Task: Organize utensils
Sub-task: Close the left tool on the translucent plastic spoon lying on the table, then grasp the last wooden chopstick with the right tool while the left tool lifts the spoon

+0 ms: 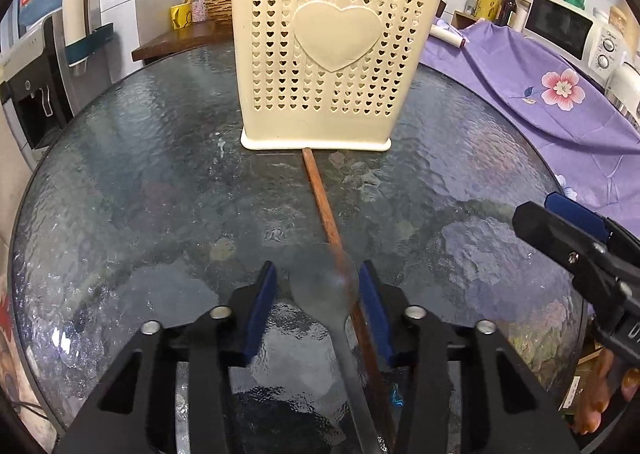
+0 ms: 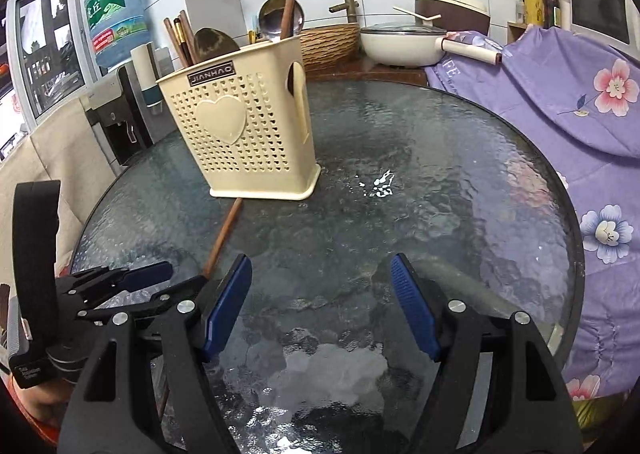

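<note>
A cream perforated utensil holder [image 1: 328, 53] with a heart on its front stands on the round glass table [image 1: 140, 173]. It holds chopsticks, a ladle and spoons. A long brown wooden stick [image 1: 324, 209] lies on the glass from the holder's base toward me. A metal spoon [image 1: 324, 290] lies across it, its bowl between my left gripper's [image 1: 320, 294] open blue pads. My right gripper [image 2: 320, 306] is open and empty over bare glass; it shows at the right edge of the left wrist view [image 1: 568, 238]. The holder [image 2: 244, 133] and stick [image 2: 224, 234] show in the right wrist view.
A purple floral cloth [image 1: 540, 93] covers things right of the table. A white pan [image 2: 404, 45], a basket and a tap stand on the counter behind. A water dispenser [image 2: 116, 105] is at left. A microwave [image 1: 568, 29] sits at far right.
</note>
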